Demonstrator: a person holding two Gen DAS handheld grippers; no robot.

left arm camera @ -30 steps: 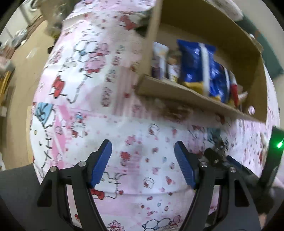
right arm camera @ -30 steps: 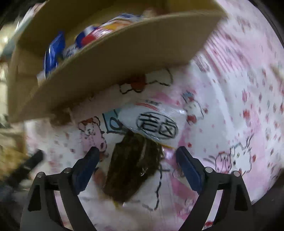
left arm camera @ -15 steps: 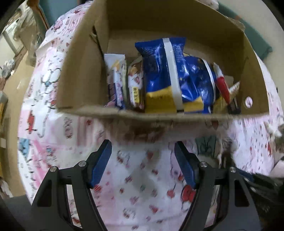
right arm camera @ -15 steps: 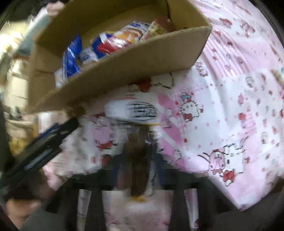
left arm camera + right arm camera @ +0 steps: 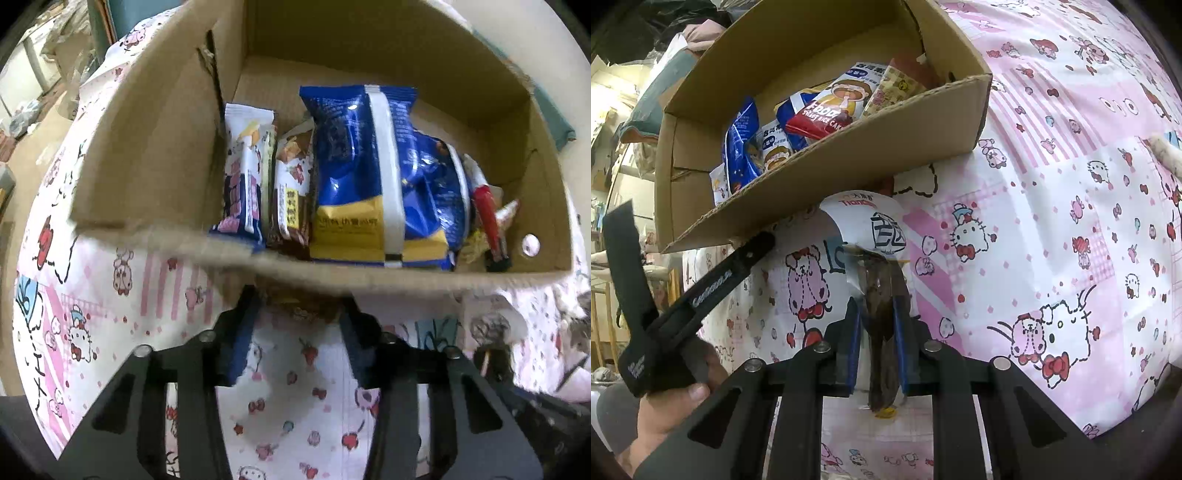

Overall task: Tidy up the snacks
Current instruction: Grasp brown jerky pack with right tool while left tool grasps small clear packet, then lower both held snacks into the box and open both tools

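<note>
Right wrist: right tool (image 5: 875,336) pinches snack packet (image 5: 881,291); cardboard box (image 5: 827,162) wall ahead.

Pink cartoon-print cloth (image 5: 1052,229) underneath; cluttered wooden floor (image 5: 33,147) beyond its edge.

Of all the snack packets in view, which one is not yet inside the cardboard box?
The clear packet with dark brown contents, pinched in the right gripper over the patterned cloth. The blue bag and the rest stand inside the cardboard box.
</note>
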